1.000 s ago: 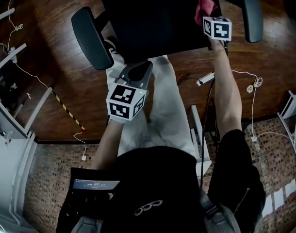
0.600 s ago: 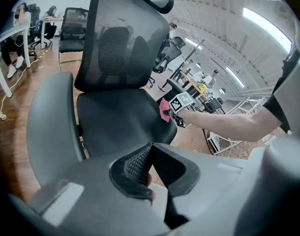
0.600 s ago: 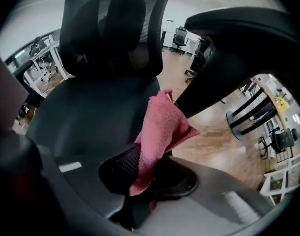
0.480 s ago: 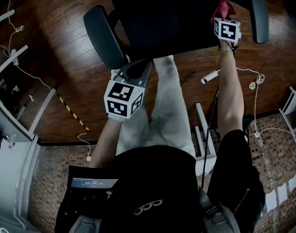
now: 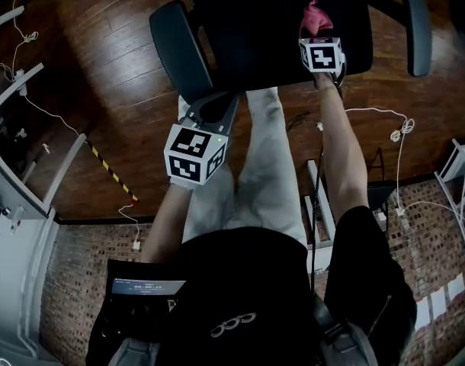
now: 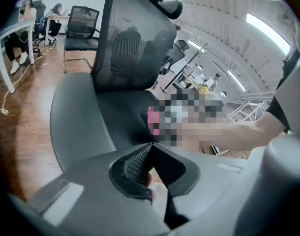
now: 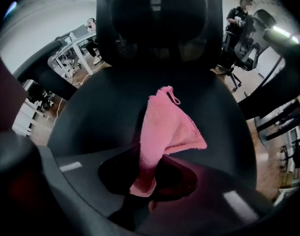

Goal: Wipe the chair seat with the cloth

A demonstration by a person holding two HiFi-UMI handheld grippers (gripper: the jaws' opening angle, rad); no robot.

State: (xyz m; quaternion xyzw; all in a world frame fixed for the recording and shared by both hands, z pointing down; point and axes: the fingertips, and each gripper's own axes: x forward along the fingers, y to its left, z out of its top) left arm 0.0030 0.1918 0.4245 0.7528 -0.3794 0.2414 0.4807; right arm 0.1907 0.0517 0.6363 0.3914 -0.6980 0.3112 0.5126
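The right tool [image 7: 144, 175] is clamped on the pink cloth [image 7: 162, 127]. Its dark jaws pinch a bunched, folded corner of the fabric. The cloth is a looped terry material with a fuzzy nap. From the jaws it runs forward as a narrow roll, then opens into a flat triangular flap. A small hanging loop sits at its far corner. The flap lies over the chair seat [image 7: 96, 112], toward the front of the seat on the person's right side.

The chair seat is black, smooth and matte, with a rounded, slightly dished outline. Two curved armrests of grey moulded plastic flank it; the left armrest [image 5: 179, 48] is a long rounded paddle. The backrest [image 6: 135, 43] is open black mesh in a rigid frame.

The left tool [image 6: 150, 147] has its jaws brought together at the tips, with nothing between them. The ribbed pads [image 6: 133, 163] show a fine cross-hatched grip texture. This tool is held off the chair, just in front of the seat's front edge.

The floor [image 5: 103, 90] is dark, glossy wood plank.
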